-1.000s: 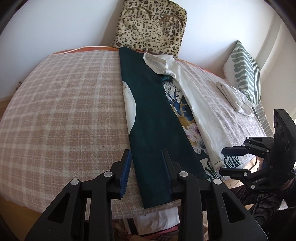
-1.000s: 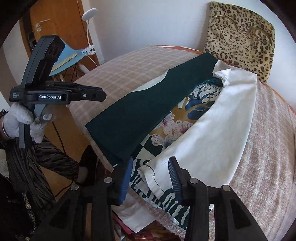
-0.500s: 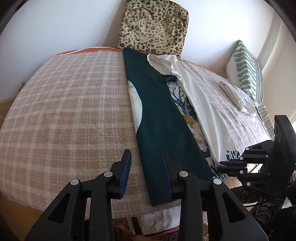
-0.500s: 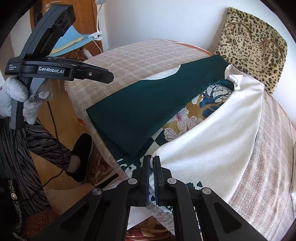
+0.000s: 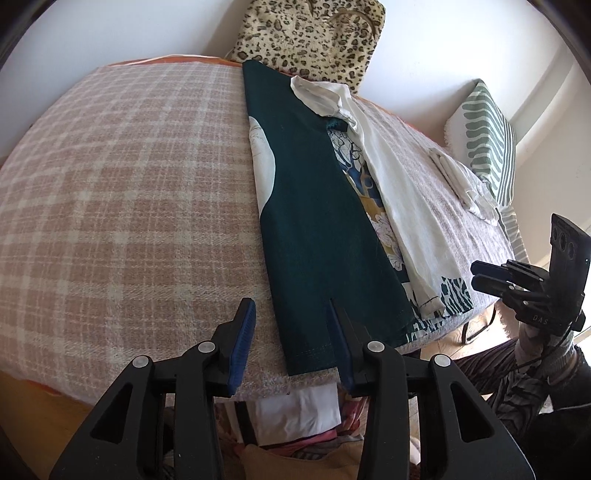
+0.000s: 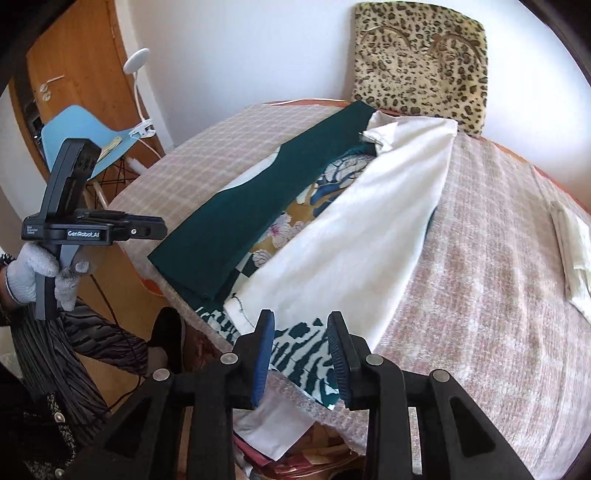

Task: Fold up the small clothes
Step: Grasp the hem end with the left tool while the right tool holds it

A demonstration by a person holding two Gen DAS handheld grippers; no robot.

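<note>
Whereas half a second ago the right claw (image 6: 300, 349) was pressed together at the hem of the garment (image 5: 325, 229), its blue pads (image 6: 263, 350) now stand apart, holding nothing, with the striped hem between them below. The left claw (image 5: 291, 332) has stayed spread and empty, its right finger over the near edge of the green panel (image 5: 314, 206). The white flap (image 6: 354, 236) has settled flatter along the right of the garment. The garment lies lengthwise on the bed (image 5: 122, 192), its hem at the near edge and its collar (image 5: 317, 94) at the far end by the leopard cushion (image 5: 310, 33). Both side panels are folded inward, so the floral print (image 6: 295, 221) shows only as a narrow strip between them; the rest is covered. The hem runs over the bed edge, and its end is hidden behind the right claw. Items under the bed are cut off and hard to identify. The blanket is a coarse woven plaid in pink and cream. The green panel is matte and smooth; the flap is thin, with a stitched edge. A small folded white cloth (image 6: 572, 251) lies well apart on the right, near a striped pillow (image 5: 487, 136). A gloved hand (image 6: 40, 273) grips the left handle.
</note>
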